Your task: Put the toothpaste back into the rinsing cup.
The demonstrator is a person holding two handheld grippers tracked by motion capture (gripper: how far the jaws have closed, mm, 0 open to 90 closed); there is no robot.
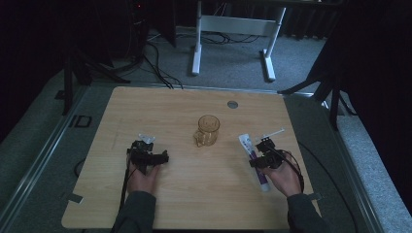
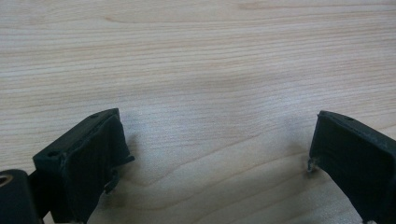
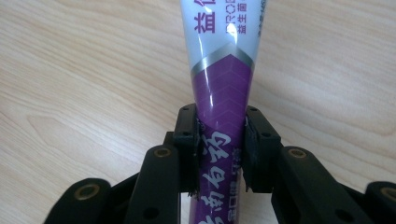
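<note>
We see the right claw (image 3: 221, 140) clamped on a purple-and-white toothpaste tube (image 3: 219, 70), the left claw (image 2: 219, 154) apart over the bare bench (image 1: 184, 194), an amber glass mug (image 1: 207, 130) between both.

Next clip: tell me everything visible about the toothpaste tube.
The toothpaste tube is a glossy, soft-looking plastic tube, white toward its flat far end and purple toward the near end, with a silver chevron band between and printed characters. The right hand-held gripper is shut on its purple part, a pad pressing each side. In the high view it lies lengthwise at the wooden table's right, right of an amber cup.
</note>
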